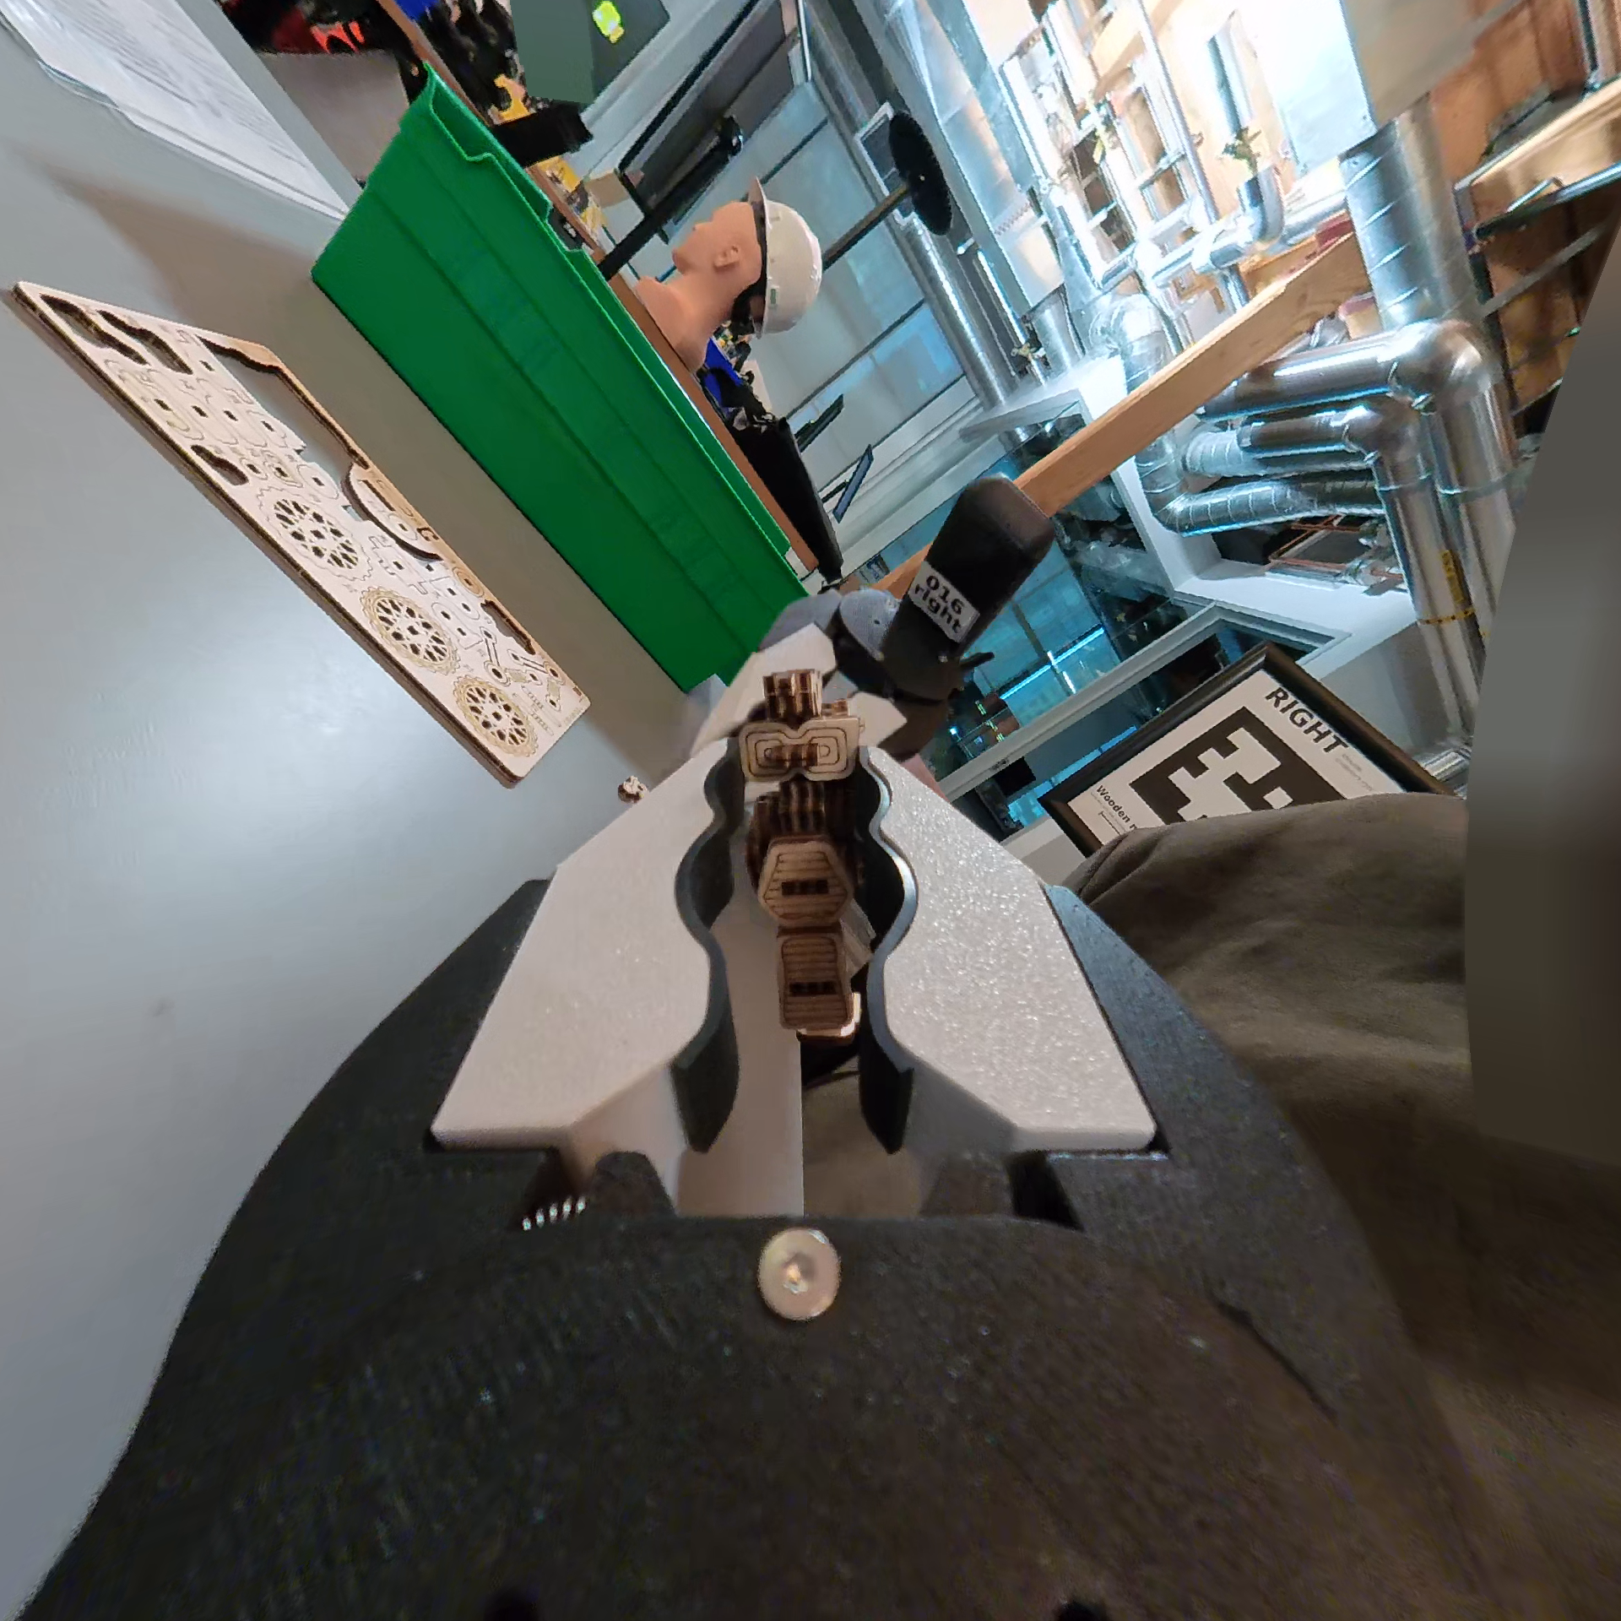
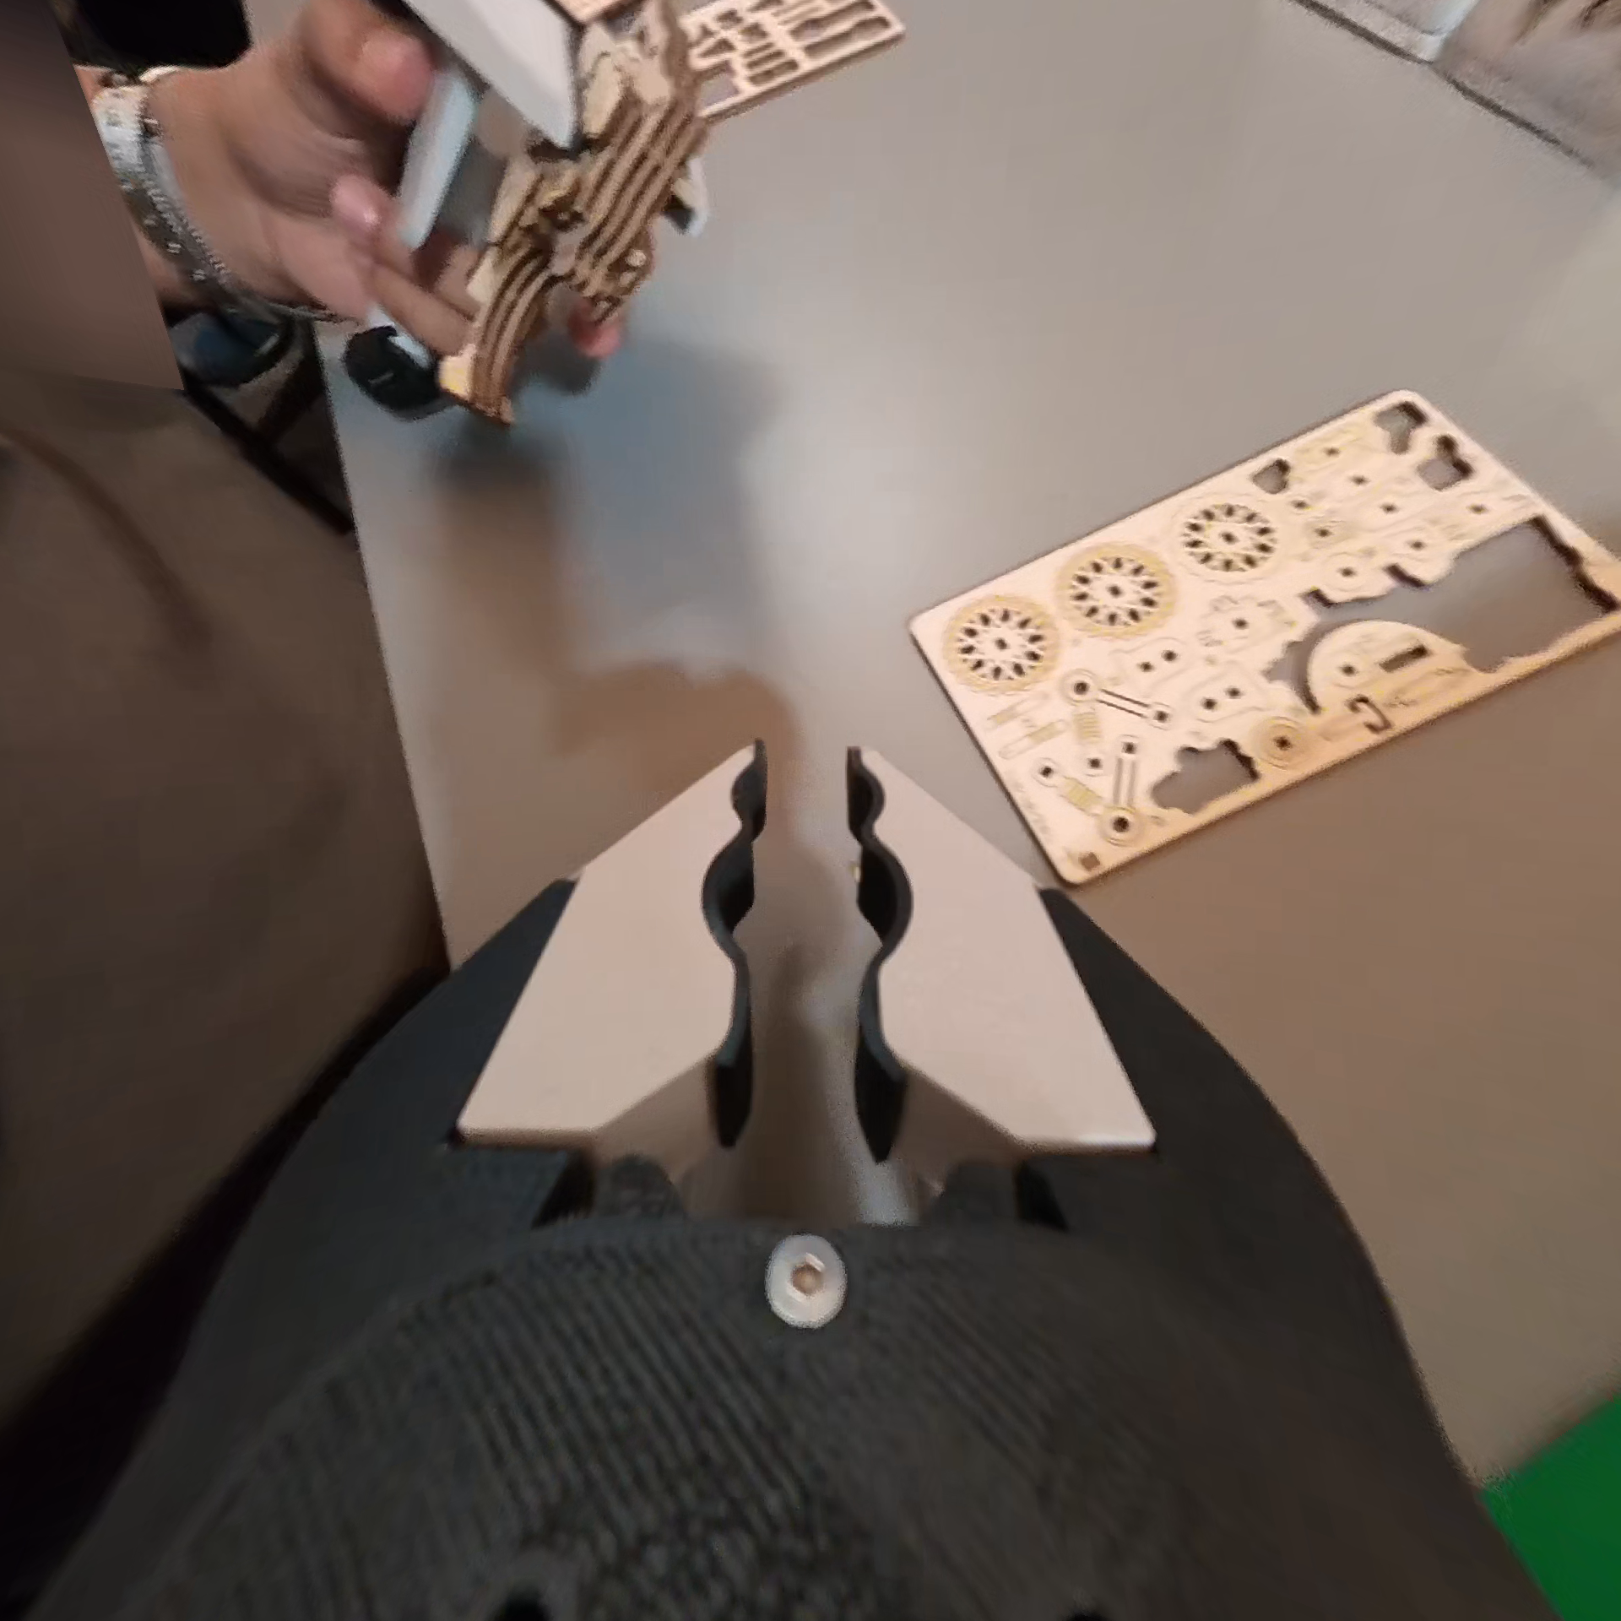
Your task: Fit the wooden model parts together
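My left gripper (image 1: pixel 800 864) has its fingers (image 1: pixel 614 947) squeezed on the wooden model (image 1: pixel 803 886). The model is made of many thin wood layers stacked side by side. It sits between the two wavy black pads and sticks out past the tips. In the right wrist view I see the same model (image 2: pixel 579 219) up and to the left of my right fingers, lifted off the bench (image 2: pixel 877 351). A hand (image 2: pixel 289 175) is next to it, holding the left gripper.

My right gripper (image 2: pixel 805 772) has its fingers (image 2: pixel 649 965) apart, with nothing between them. I see only the grey bench through the gap. In the left wrist view the right gripper (image 1: pixel 864 693) is just past the tips of my left fingers, right beside the far end of the model. I cannot tell if it touches the model.

A flat wooden sheet of parts (image 2: pixel 1263 631) lies on the bench, ahead and to the right of my right fingers. It has wheel shapes in it and some holes where parts are gone. In the left wrist view the same sheet (image 1: pixel 289 517) is to the left of my fingers. A green bin (image 1: pixel 544 412) stands past it.
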`<state>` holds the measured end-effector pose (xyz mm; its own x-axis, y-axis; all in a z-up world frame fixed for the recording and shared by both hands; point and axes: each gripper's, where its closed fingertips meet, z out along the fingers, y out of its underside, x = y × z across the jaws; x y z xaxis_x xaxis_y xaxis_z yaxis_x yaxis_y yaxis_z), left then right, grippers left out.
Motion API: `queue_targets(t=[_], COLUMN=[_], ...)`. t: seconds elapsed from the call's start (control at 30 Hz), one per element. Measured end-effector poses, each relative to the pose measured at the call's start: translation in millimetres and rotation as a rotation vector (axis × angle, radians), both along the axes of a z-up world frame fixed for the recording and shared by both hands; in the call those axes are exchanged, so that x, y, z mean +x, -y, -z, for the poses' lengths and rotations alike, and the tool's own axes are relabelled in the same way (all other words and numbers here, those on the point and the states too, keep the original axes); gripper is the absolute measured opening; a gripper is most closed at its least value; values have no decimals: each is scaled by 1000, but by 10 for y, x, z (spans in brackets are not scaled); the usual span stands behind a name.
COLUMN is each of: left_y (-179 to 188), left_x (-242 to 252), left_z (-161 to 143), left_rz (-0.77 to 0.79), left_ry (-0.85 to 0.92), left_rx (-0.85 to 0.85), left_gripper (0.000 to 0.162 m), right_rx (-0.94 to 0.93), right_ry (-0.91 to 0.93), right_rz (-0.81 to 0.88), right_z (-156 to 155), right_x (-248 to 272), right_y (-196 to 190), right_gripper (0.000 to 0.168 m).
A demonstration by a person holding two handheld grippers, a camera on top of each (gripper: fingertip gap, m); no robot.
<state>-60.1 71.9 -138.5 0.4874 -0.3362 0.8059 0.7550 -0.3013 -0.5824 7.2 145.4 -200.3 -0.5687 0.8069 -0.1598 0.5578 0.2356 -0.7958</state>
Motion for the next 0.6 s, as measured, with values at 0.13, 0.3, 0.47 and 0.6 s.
queue_targets(t=[0.13, 0.3, 0.47, 0.6], left_y=[7, 16, 11, 9], left_x=[49, 52, 53, 48], left_z=[30, 38, 54, 65], left_rz=[17, 16, 22, 20], left_ry=[-6, -6, 11, 14], left_rx=[-19, -24, -33, -39], left_gripper=[22, 22, 22, 22], right_rx=[20, 61, 108, 131], right_ry=[50, 96, 136, 152], right_rz=[31, 47, 53, 66], right_z=[85, 182, 283, 323], right_x=[5, 51, 69, 67], right_y=[-134, -236, -253, -269], right_gripper=[22, 18, 19, 22])
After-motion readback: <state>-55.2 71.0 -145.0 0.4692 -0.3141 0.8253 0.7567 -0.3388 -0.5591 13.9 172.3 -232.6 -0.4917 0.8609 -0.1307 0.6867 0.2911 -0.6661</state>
